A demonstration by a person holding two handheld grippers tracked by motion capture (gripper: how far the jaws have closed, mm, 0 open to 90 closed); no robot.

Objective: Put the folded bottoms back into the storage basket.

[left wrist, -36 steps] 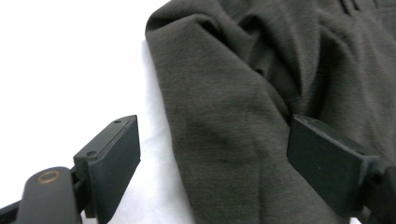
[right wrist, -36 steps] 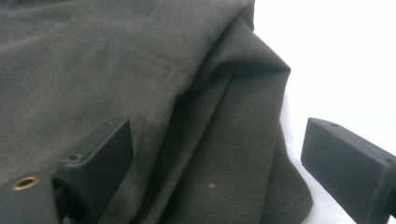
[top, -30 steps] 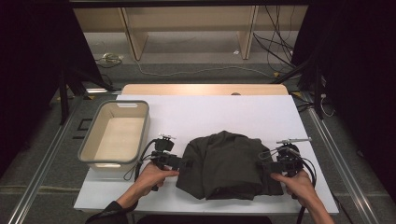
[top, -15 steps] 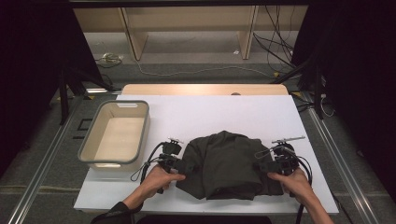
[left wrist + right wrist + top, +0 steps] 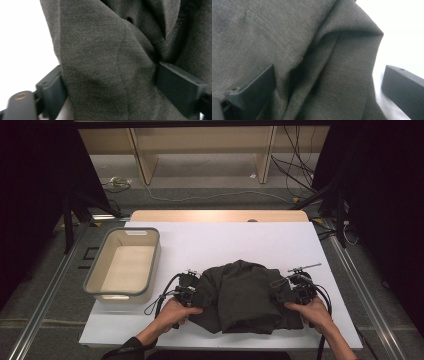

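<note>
On table (image 5: 220,240) | garment (image 5: 245,295) bunched | left tongs (image 5: 110,87) closing around fold | right tongs (image 5: 329,90) wide

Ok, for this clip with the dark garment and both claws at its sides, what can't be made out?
- What kind of garment it is: bunched folds, high view.
- Whether the left claw pinches the cloth: fabric covers its pads, left gripper view.
- Right claw: far jaw clear of the cloth, near pad hidden by a fold.
- Bin near inner wall: hidden by its rim.

The dark garment (image 5: 105,62) hides whether the left claw (image 5: 110,82) pinches it.
</note>
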